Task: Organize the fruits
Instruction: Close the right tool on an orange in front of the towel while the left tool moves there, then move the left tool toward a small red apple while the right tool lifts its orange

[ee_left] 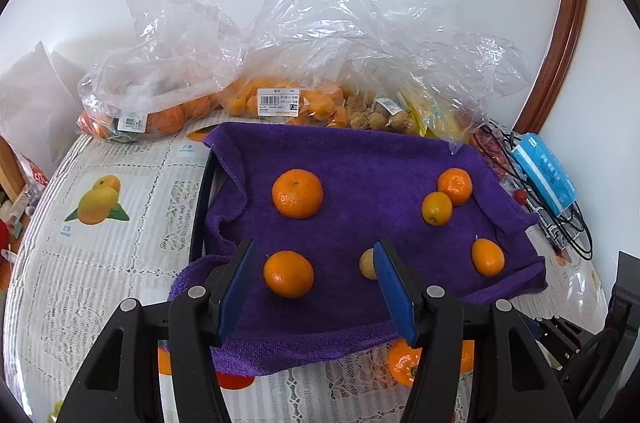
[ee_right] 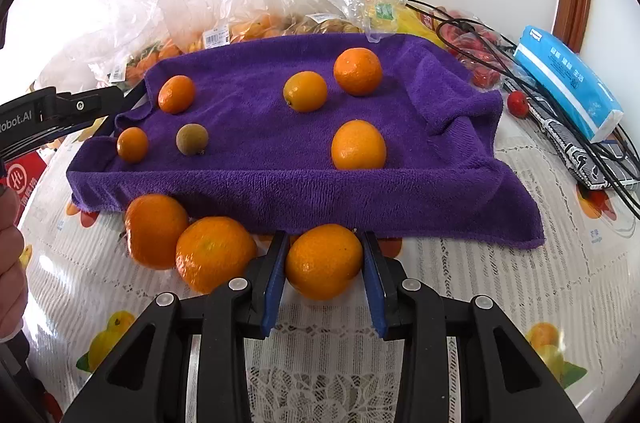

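Nearest to us, in the right wrist view, the right gripper [ee_right: 324,263] has its jaws closed on one orange fruit [ee_right: 323,260], which sits on the bench [ee_right: 460,283] just in front of the hanging edge of the purple towel [ee_right: 260,183]. To the left of this fruit we count two more oranges on the bench, one [ee_right: 214,252] close to the gripper and one [ee_right: 154,229] further left; these two touch each other. At the left edge of that view we see part of a hand [ee_right: 10,263].

In the left wrist view, the left gripper [ee_left: 314,283] hovers above the near part of the towel [ee_left: 360,159] with its jaws open and nothing pressed between them. Between the jaws, lower on the towel, lies one orange [ee_left: 288,274], and one small brown fruit [ee_left: 368,264] is partly hidden behind the right jaw.

On the towel we count six fruits together: these two, one larger orange [ee_left: 297,193] further back, one small oval orange fruit [ee_left: 487,257] on the right, and a pair [ee_left: 455,185] [ee_left: 437,208] that touch each other at the back right.

Behind the towel, several clear plastic bags [ee_left: 340,23] with more fruit stand against the wall. At the right lies one blue packet [ee_left: 544,175] on black cables [ee_left: 576,235].
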A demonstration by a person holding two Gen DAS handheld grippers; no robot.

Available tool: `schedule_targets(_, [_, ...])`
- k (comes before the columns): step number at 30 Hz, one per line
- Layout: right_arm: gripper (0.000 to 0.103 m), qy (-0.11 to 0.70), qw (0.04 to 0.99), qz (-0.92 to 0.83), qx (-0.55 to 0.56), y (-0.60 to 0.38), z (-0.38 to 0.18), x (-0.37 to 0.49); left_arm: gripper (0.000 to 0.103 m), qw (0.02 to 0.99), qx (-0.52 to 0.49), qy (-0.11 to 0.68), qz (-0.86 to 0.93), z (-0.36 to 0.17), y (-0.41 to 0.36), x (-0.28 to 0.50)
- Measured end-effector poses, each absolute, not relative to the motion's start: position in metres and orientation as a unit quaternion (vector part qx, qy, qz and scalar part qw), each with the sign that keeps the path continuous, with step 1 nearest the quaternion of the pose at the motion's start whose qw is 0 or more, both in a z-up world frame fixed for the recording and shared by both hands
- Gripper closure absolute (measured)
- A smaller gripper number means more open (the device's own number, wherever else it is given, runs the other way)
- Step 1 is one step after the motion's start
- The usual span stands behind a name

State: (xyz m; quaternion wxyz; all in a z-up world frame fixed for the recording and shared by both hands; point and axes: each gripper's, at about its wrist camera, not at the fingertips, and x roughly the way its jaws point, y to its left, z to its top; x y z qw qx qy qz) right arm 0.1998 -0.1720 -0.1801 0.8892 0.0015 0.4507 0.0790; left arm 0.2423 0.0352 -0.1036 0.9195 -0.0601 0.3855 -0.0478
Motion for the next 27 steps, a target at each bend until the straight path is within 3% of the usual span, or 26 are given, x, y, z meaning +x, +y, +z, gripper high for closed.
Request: schedule_targets(27, [0.067, 0.415, 0.909, 0.035, 0.025, -0.21, -0.14, 0.148, 0.046, 0.925, -0.061, 0.364, -0.089, -0.085, 0.024, 0.223])
